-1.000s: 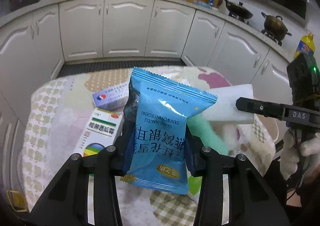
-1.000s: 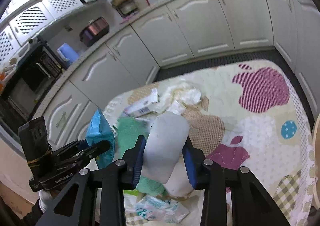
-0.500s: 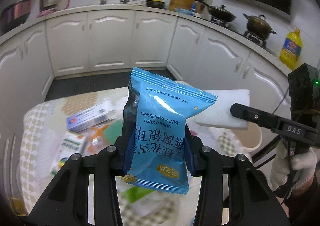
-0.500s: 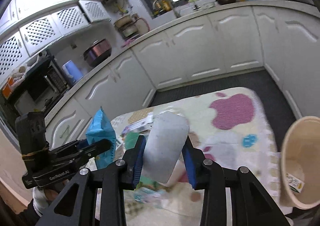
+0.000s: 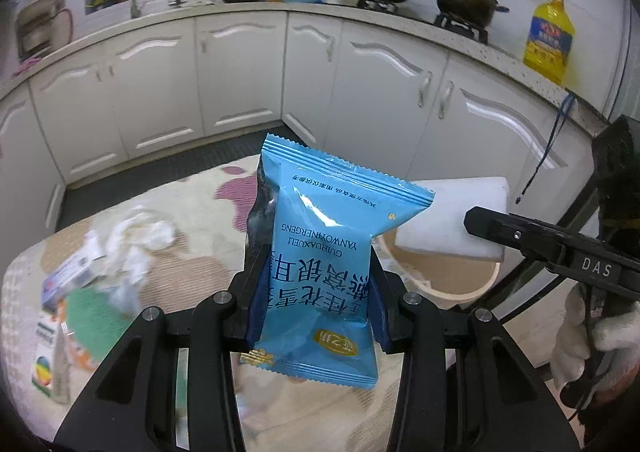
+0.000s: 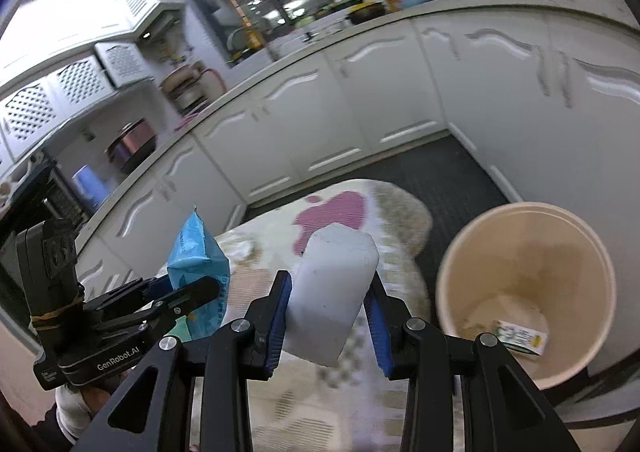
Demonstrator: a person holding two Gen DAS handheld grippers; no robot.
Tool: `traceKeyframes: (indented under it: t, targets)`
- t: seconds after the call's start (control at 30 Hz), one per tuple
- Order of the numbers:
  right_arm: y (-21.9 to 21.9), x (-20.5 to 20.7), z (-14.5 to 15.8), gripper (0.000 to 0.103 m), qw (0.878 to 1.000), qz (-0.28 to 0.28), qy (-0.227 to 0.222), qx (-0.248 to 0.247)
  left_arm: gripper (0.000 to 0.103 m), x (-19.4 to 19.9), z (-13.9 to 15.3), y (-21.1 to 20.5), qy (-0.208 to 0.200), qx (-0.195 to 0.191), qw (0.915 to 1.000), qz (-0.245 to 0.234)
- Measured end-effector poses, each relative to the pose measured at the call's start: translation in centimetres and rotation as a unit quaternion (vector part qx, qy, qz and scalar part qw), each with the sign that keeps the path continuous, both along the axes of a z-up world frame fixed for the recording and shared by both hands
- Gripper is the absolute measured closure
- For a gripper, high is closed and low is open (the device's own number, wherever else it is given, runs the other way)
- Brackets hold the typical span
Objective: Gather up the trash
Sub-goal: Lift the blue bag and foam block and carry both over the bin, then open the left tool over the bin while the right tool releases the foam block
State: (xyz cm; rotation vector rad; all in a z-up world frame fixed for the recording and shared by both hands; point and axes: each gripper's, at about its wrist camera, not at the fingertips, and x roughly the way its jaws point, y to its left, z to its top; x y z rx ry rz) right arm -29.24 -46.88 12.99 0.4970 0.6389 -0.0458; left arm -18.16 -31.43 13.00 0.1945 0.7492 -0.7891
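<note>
My left gripper (image 5: 316, 306) is shut on a blue snack packet (image 5: 326, 268), held upright above the table; the same packet (image 6: 199, 260) shows at the left of the right wrist view. My right gripper (image 6: 328, 318) is shut on a white foam block (image 6: 332, 294), which also shows in the left wrist view as a white foam block (image 5: 452, 217) over the bin. A beige waste bin (image 6: 528, 292) stands past the table's right end, with a small wrapper (image 6: 518, 336) at its bottom. The bin's rim (image 5: 464, 292) shows behind the packet.
On the patterned tablecloth (image 5: 200, 211) lie crumpled white tissue (image 5: 136, 244), a small carton (image 5: 66, 280) and a medicine box (image 5: 48, 356) at the left. White kitchen cabinets (image 5: 240, 75) curve around the back. A gloved hand (image 5: 588, 344) holds the right gripper.
Both grippers have swung right and slightly up, away from the littered table, carrying the packet and the block. The waste bin has come into view and now lies just beyond them.
</note>
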Motion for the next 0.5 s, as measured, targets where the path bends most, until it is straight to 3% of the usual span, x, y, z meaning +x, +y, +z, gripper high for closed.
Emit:
traceKeyframes:
  t: [0.3,0.5]
  targets:
    - [-5.0,-2.7,-2.1,0.068,0.998,-0.058,0.024,0.003,0.063,-0.4,-1.5,-6.7,0.013,0.015,0.9991,-0.037]
    - [-8.3,-4.3,-4.2,0.068,0.993,-0.102,0.053,-0.003,0.063,-0.1,-3.6,-11.4,0.055,0.016,0.9961,-0.068]
